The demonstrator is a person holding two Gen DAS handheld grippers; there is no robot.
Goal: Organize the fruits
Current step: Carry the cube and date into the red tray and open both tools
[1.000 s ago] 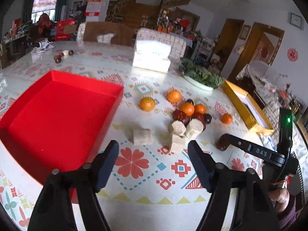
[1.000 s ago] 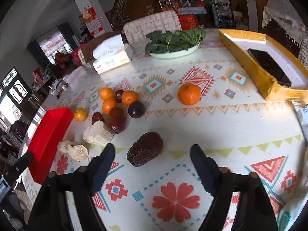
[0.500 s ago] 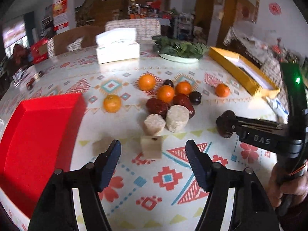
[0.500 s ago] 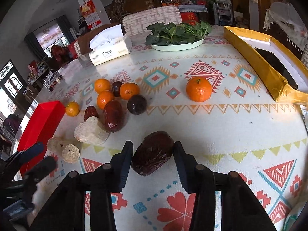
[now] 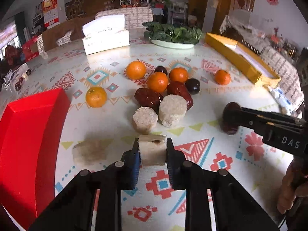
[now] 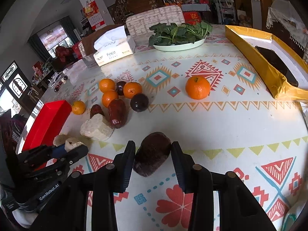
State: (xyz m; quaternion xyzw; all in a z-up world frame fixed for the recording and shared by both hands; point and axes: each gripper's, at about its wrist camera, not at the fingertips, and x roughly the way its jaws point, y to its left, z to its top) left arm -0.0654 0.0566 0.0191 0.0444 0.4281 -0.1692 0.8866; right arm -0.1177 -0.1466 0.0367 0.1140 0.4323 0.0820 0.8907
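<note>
- The left hand-held gripper (image 5: 152, 150) is clenching a pale cut chunk (image 5: 152, 151); the red tray (image 5: 28, 134) is lying to its left
- The right hand-held gripper (image 6: 153, 154) is flanking a dark date (image 6: 152, 153), whether squeezing I cannot tell

A round table (image 6: 221, 127) covered by a cloth with geometric and flower patterns fills both views. In the right wrist view, a red tray (image 6: 45, 123) sits at the left edge, a tissue box (image 6: 113, 48) and a plate of leafy greens (image 6: 179, 34) at the top, and a yellow box (image 6: 265, 65) along the upper right. At centre left lies a cluster of tangerines (image 6: 109, 88), dark plums (image 6: 139, 102), red dates (image 6: 117, 113) and pale cut chunks (image 6: 96, 128). One tangerine (image 6: 197, 87) sits apart at centre right. In the left wrist view, another pale chunk (image 5: 89, 151) lies at lower left beside the tray (image 5: 28, 138), and a tube (image 5: 280, 100) lies at the right edge.
</note>
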